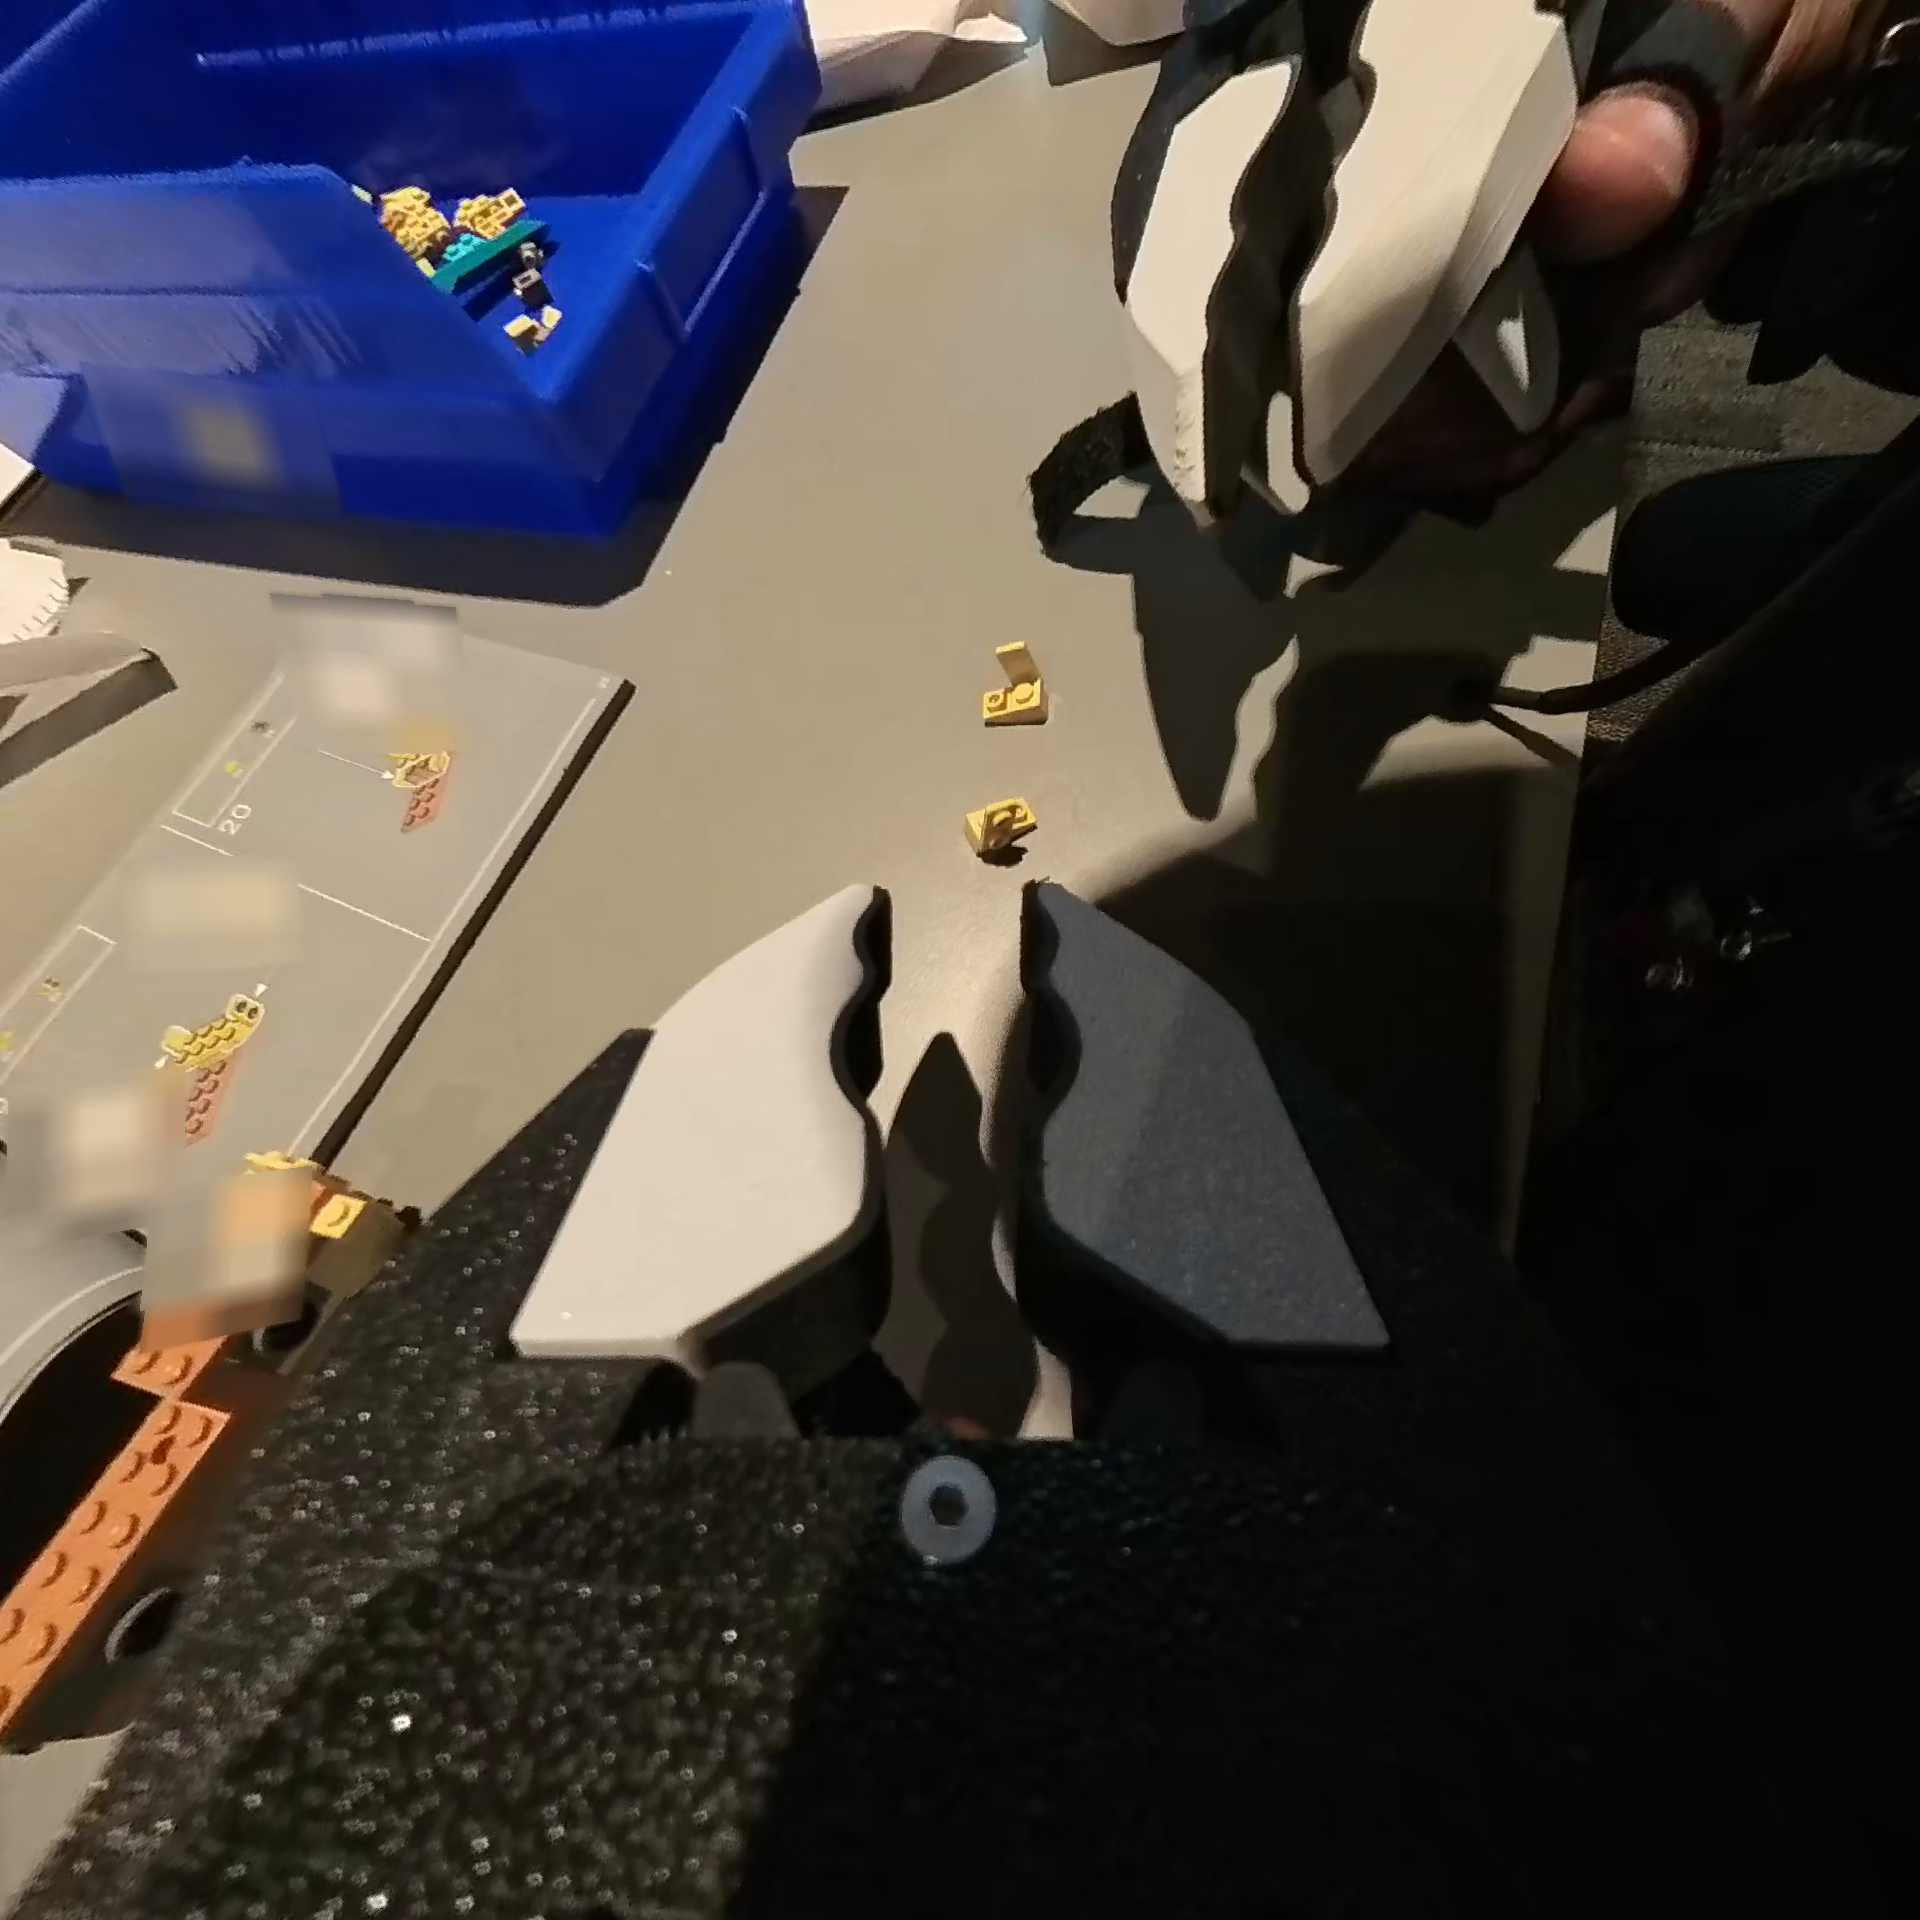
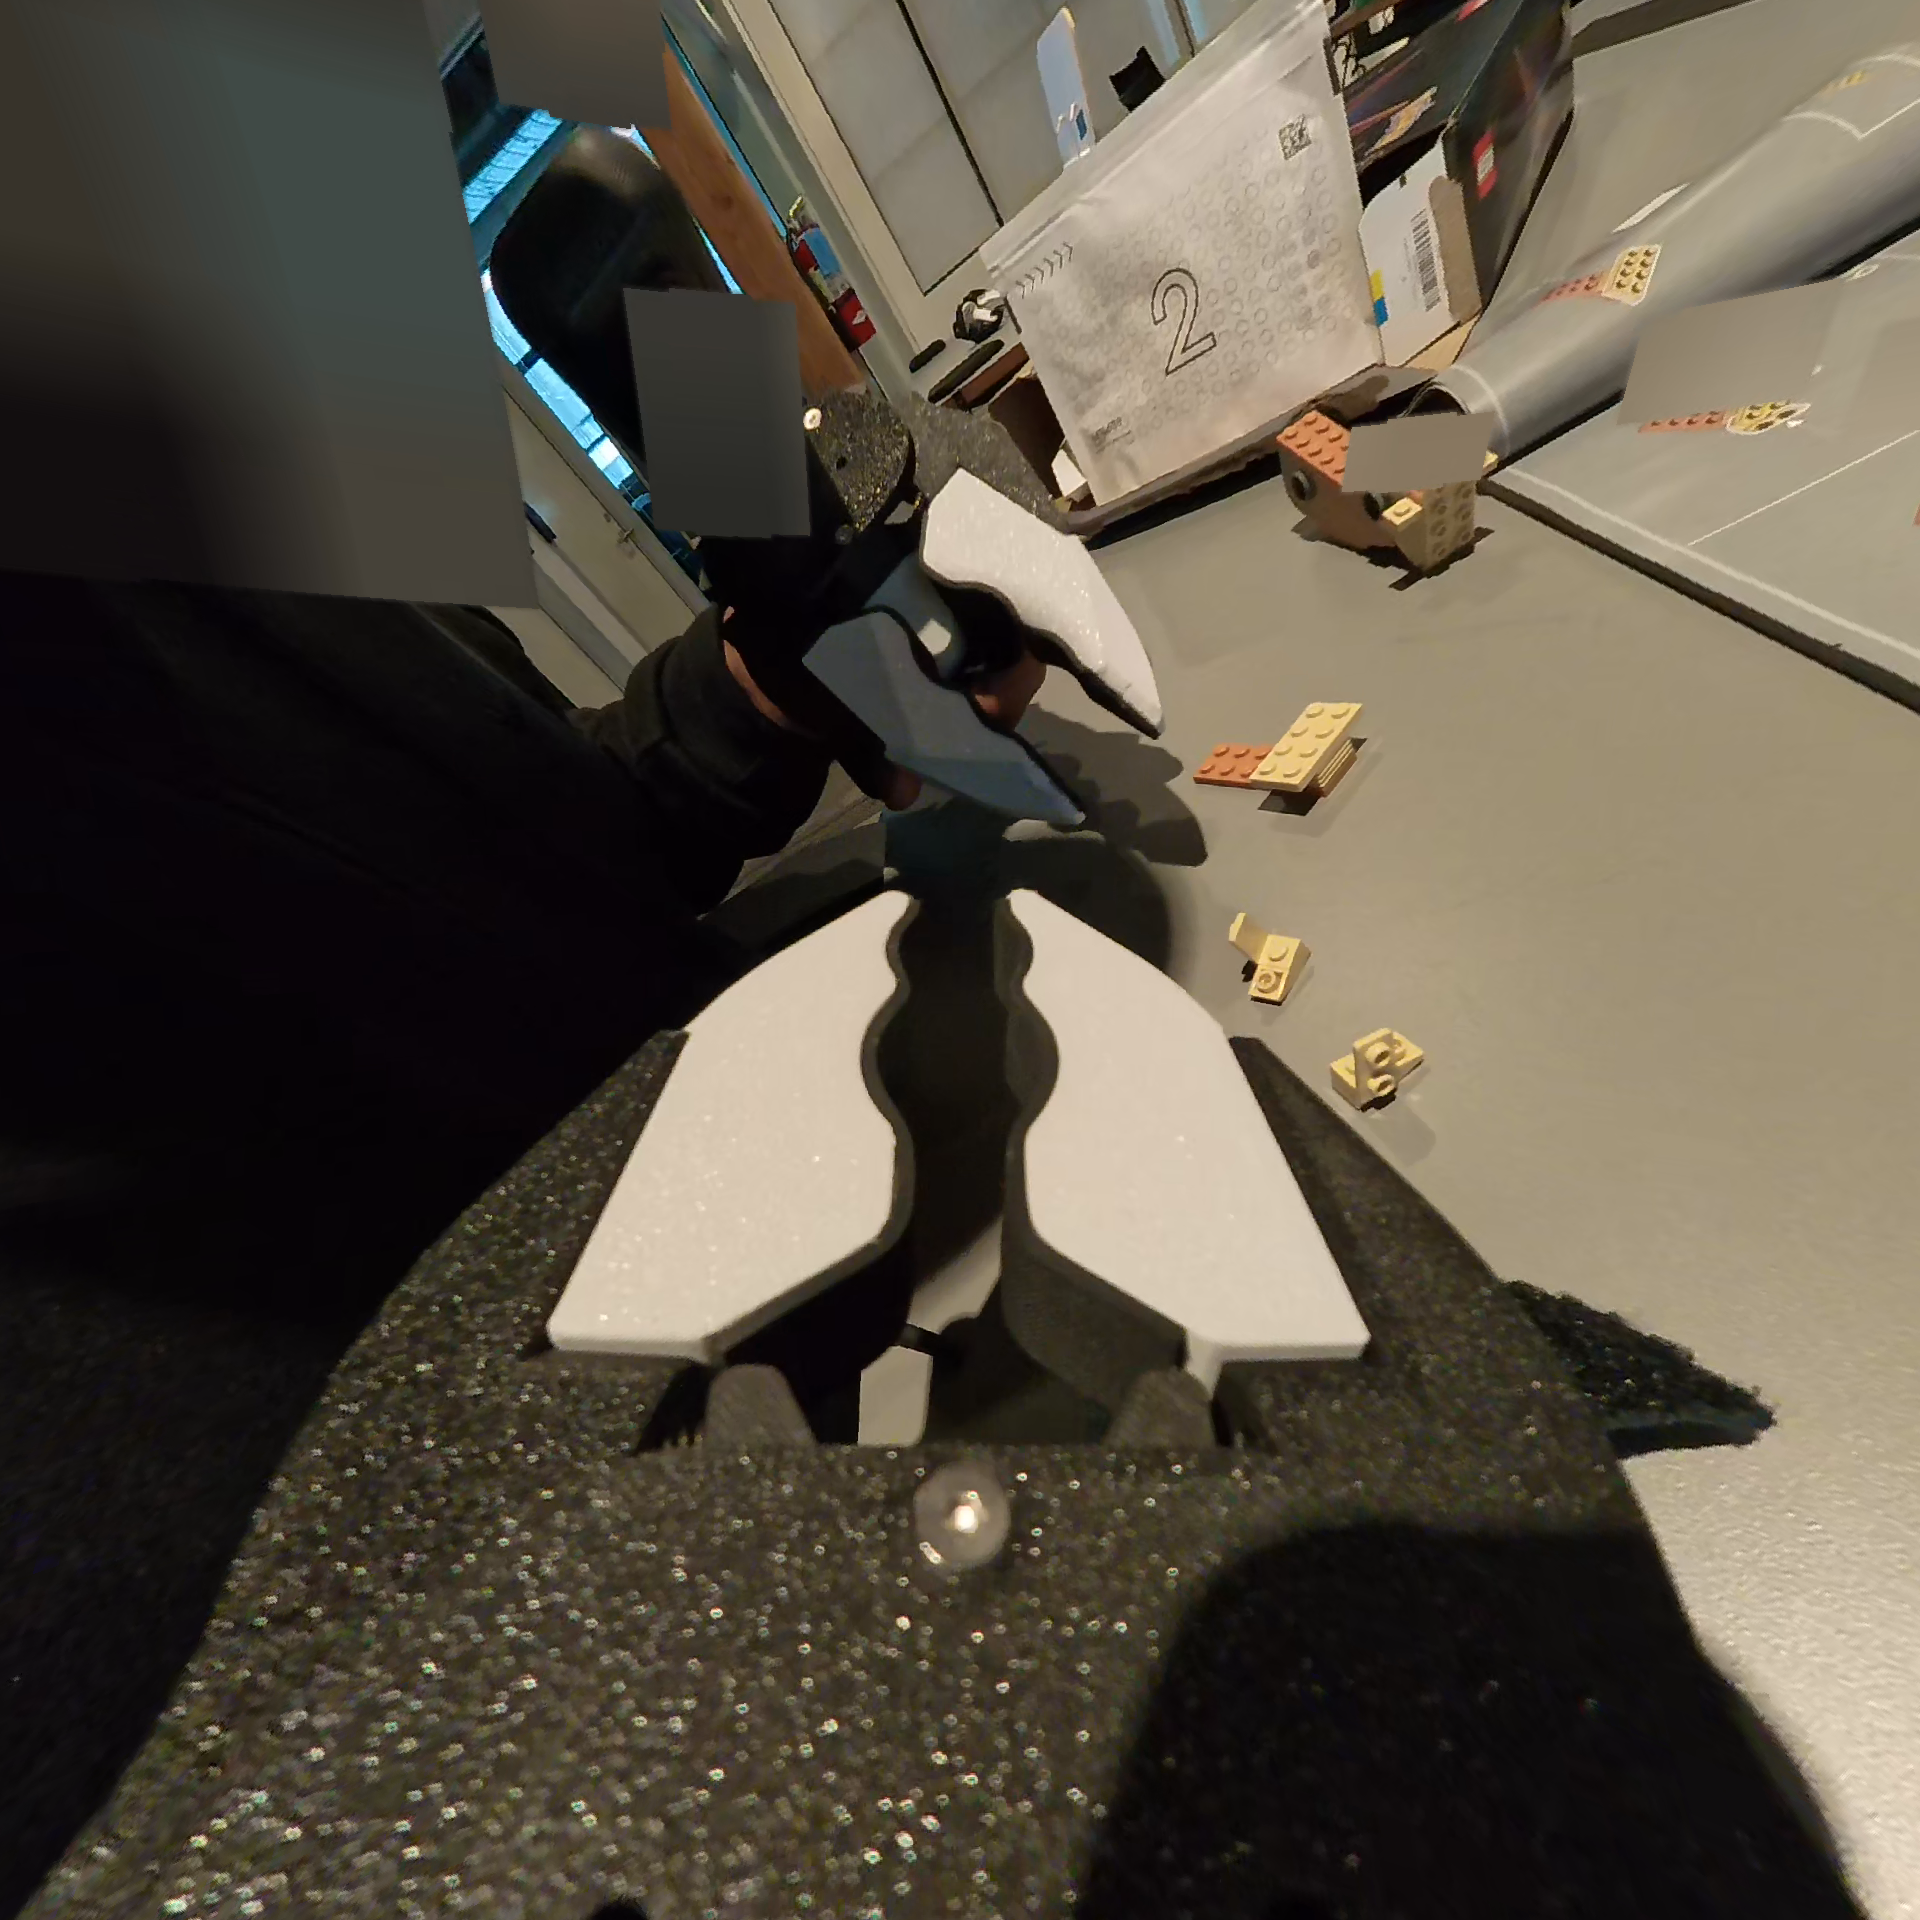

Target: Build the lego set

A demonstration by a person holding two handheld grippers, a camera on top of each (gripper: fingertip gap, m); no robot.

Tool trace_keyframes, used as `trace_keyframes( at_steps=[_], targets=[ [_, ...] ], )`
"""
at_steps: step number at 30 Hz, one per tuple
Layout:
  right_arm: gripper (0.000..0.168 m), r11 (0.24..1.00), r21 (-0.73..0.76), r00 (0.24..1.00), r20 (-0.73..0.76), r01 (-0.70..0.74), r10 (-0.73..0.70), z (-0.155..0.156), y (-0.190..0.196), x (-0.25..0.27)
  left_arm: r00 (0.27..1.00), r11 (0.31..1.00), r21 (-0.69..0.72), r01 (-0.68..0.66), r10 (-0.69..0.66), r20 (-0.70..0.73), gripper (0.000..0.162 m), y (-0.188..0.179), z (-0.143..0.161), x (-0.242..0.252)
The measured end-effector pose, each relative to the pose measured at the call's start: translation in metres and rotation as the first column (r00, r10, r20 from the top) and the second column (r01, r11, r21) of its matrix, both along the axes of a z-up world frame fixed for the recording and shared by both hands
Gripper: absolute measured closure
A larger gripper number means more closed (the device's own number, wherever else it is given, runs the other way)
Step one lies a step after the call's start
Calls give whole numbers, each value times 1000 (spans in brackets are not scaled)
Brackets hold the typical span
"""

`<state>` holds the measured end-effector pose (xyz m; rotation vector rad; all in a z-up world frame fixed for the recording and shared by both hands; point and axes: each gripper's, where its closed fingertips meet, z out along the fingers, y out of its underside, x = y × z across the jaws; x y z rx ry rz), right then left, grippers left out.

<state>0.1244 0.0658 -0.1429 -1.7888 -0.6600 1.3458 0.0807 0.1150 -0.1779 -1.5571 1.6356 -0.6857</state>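
Two small tan bracket pieces lie on the grey table, one (image 1: 1000,826) just ahead of my left gripper's tips and one (image 1: 1016,691) a little farther. They also show in the right wrist view (image 2: 1377,1070) (image 2: 1270,961). My left gripper (image 1: 954,894) is open and empty, low over the table. My right gripper (image 2: 958,899) is open and empty; in the left wrist view it (image 1: 1257,499) hangs above the table beyond the brackets. A tan plate on a brown plate (image 2: 1288,748) lies near the left gripper (image 2: 1112,774). A brown and tan build (image 2: 1371,488) stands farther back.
A blue bin (image 1: 644,343) with several loose pieces stands at the far left. The open instruction booklet (image 1: 343,883) lies left of my left gripper, with brown plates (image 1: 104,1527) at its near end. A numbered parts bag (image 2: 1184,312) and a box (image 2: 1507,156) stand behind the build. Left tips to right tips: about 8 centimeters.
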Motion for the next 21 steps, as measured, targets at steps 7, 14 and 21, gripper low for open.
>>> trace_keyframes(
  at_steps=[7, 14, 21],
  targets=[
    [156, 1000, 1, 1000, 0, 1, -1, 0, 0, 0, 1000, 1000, 3, 16, -16, -7, 139, -3, -1, 4],
    [156, 1000, 17, 1000, -3, 19, -19, 2, 1, 2, 996, 999, -1, 45, -45, -75, 139, -5, -6, 25],
    [156, 999, 37, 999, -9, 36, -36, 4, 1, 3, 989, 997, -66, -45, 35, -147, 144, -6, -27, 33]
  ],
)
